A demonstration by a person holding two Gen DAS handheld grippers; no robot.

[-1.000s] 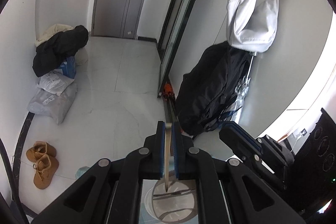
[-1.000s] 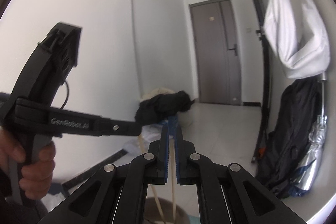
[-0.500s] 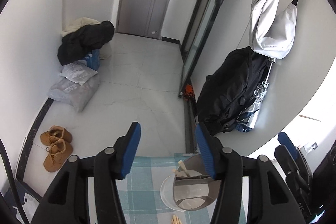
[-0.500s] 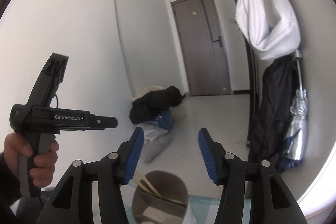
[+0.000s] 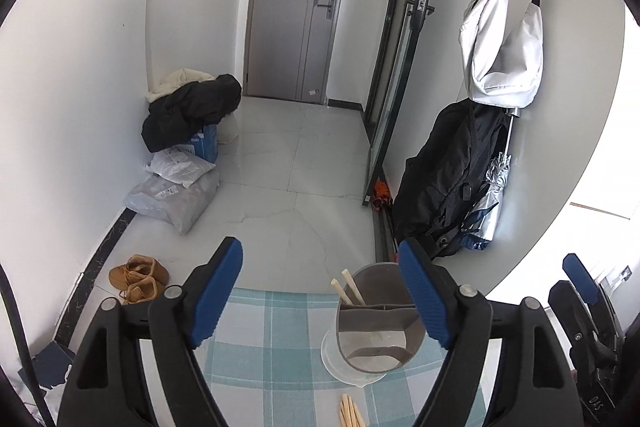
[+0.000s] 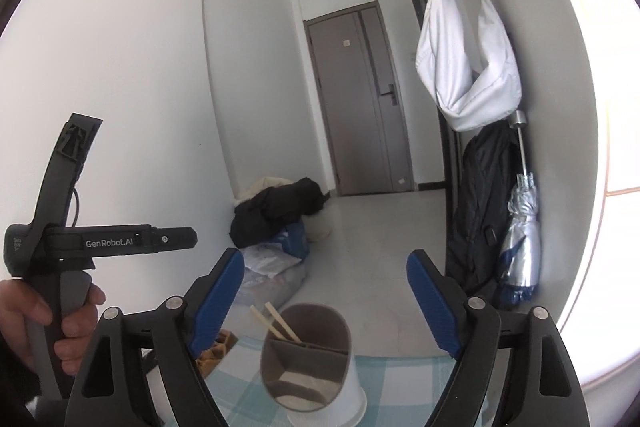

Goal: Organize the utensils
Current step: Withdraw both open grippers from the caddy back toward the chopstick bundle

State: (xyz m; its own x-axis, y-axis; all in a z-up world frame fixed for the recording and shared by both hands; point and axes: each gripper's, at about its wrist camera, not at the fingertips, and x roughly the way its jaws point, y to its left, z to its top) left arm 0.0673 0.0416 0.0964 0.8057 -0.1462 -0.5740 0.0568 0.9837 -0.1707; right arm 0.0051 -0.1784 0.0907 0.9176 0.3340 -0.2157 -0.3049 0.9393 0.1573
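- The left gripper (image 5: 322, 279) hangs above a table, its 2 blue-padded fingers (image 5: 218, 291) spread wide apart and holding nothing.
- The right gripper (image 6: 324, 297) is the same: fingers wide apart, nothing between them.
- In the right wrist view, the person's left hand (image 6: 38, 327) grips the black handle of the left gripper at the far left, in front of a white wall.
- A grey utensil holder (image 5: 378, 331) with inner dividers stands upright on a teal and white checked tablecloth (image 5: 276, 343), seen from above between the left gripper's fingers, closer to the right one.
- The holder sits in a white round base (image 6: 344, 409).
- 2 wooden chopsticks (image 5: 348, 291) lean in the holder's far left compartment, their tops sticking out above the rim.
- Several more loose chopsticks (image 5: 350, 413) lie side by side on the cloth, just in front of the holder at the bottom edge of the left wrist view.
- Beyond the table: a pale tiled floor, a grey door (image 5: 298, 11), a pile of dark clothing (image 5: 192, 109), tan boots (image 5: 138, 277), and a white bag (image 5: 502, 43) hanging over a black backpack (image 5: 448, 183).
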